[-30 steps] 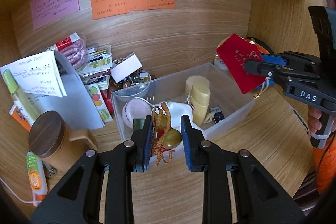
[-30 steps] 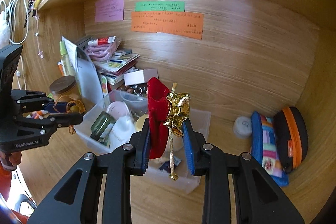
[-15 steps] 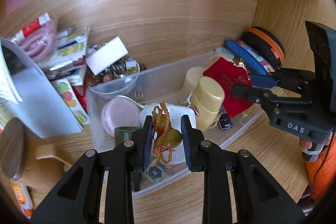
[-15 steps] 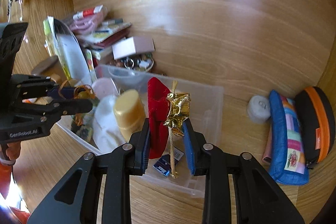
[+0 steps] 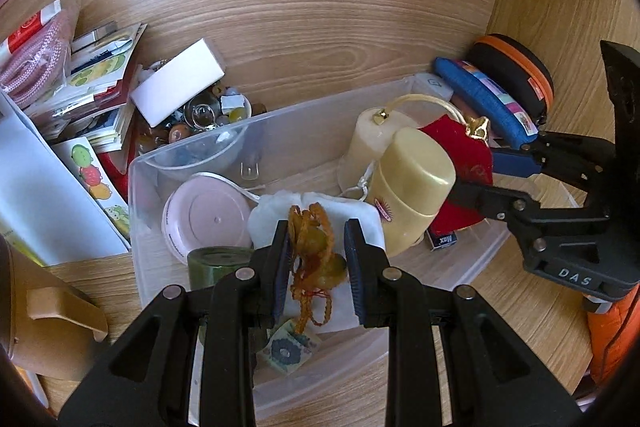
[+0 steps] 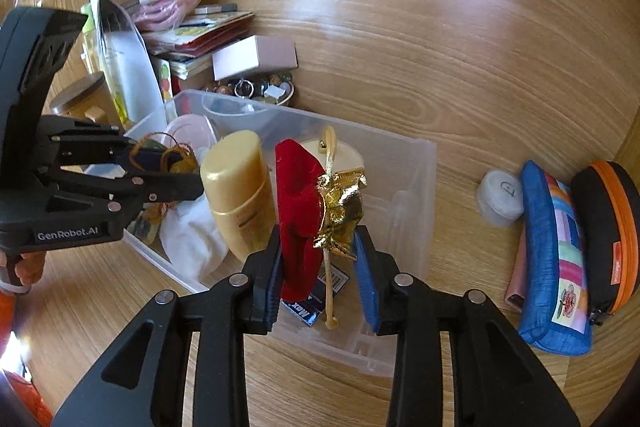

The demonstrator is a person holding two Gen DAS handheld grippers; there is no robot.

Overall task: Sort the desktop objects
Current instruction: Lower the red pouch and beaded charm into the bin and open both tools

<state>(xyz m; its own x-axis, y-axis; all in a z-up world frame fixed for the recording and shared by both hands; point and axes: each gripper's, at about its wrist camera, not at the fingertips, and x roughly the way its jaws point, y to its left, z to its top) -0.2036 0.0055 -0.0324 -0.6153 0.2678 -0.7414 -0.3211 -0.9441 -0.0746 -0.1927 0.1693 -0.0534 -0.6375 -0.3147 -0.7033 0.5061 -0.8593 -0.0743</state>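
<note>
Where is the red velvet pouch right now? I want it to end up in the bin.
The red velvet pouch hangs between the right tongs over the clear bin, just right of the yellow bottle.

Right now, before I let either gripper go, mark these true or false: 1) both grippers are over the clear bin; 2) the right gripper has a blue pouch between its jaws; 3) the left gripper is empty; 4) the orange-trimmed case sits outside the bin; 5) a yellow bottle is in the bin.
1) True: the left gripper and the right gripper both hang over the clear bin.
2) False: between its jaws is a red pouch with a gold tie; the jaws have just been opening.
3) False: it is shut on a beaded charm.
4) True: the orange-trimmed case lies on the desk beside the blue pouch.
5) True: the yellow bottle is inside.
</note>
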